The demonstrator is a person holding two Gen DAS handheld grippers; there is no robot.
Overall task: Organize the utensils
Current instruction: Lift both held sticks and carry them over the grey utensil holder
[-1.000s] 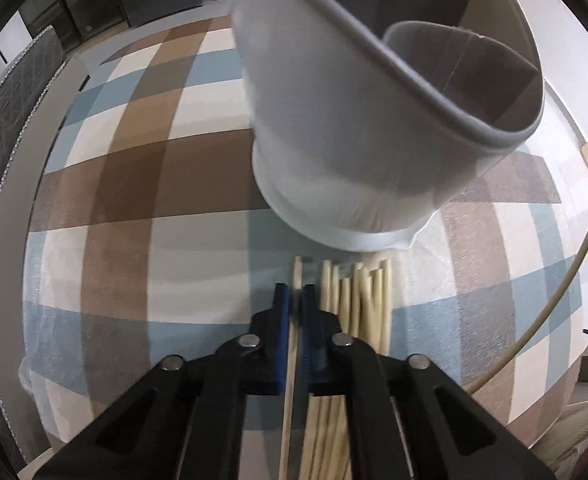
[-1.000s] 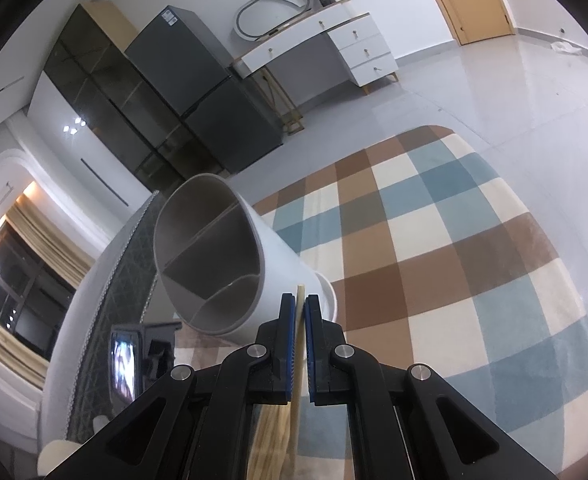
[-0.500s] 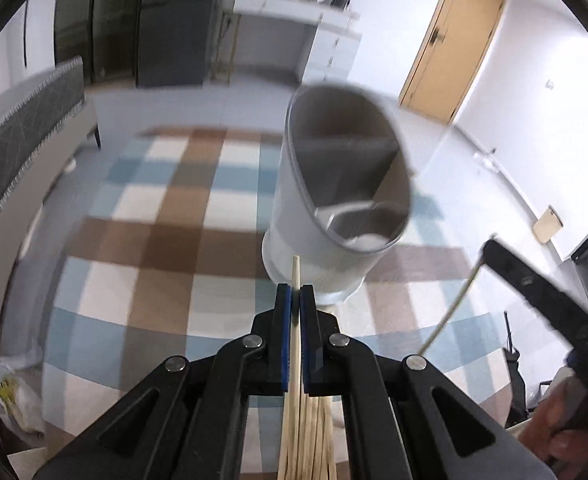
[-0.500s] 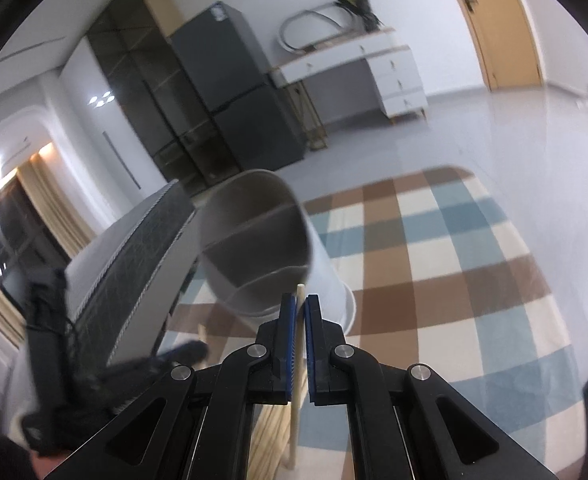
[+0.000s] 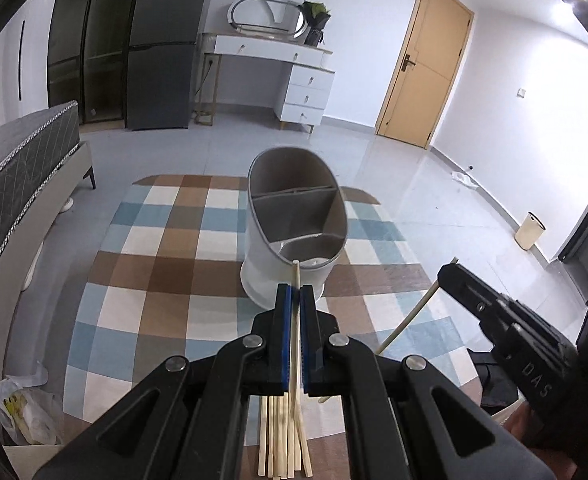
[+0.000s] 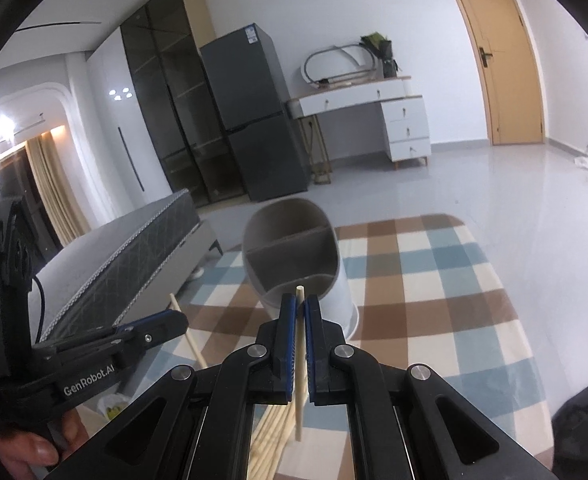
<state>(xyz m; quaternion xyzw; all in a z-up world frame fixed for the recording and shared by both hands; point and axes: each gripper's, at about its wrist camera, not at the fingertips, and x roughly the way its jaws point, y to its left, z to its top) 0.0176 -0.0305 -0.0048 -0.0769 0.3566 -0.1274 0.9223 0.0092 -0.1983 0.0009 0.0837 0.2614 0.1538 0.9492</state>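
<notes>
two grippers are in use, each clamped tight on a single chopstick. nearest the lens in the left wrist view, the left gripper (image 5: 295,294) has its blue pads (image 5: 283,332) closed fully on one pale chopstick (image 5: 296,280), whose tip pokes out just past the fingertips. held by its upper part like this, the stick hangs steady and can be aimed tip-first or lowered end-first, in my judgement. directly beneath the fingers lies a loose bundle of chopsticks (image 5: 282,436), roughly parallel, on a brown surface at the near edge of the checked rug (image 5: 142,280); this appears to be the supply pile.

to the right of that view the right gripper (image 5: 452,270) is seen side-on, with its own chopstick (image 5: 410,320) slanting down from it. in the right wrist view the right gripper's fingers are likewise shut on that stick (image 6: 300,344), which runs up between the pads (image 6: 290,340) with its tip just clear of them. the left gripper (image 6: 174,322) appears at the left of that frame, a hand (image 6: 26,452) on its handle.

further out, the grey utensil holder (image 5: 294,232) stands upright on the rug, apart from both grippers. its dividers make separate compartments; all look empty of chopsticks, so sorting seems at an early stage. both sticks point toward it, which suggests insertion is the step in hand. risk noted: thin sticks may pivot in the pads or catch on a divider.

beyond are the bed, fridge, desk and door.
</notes>
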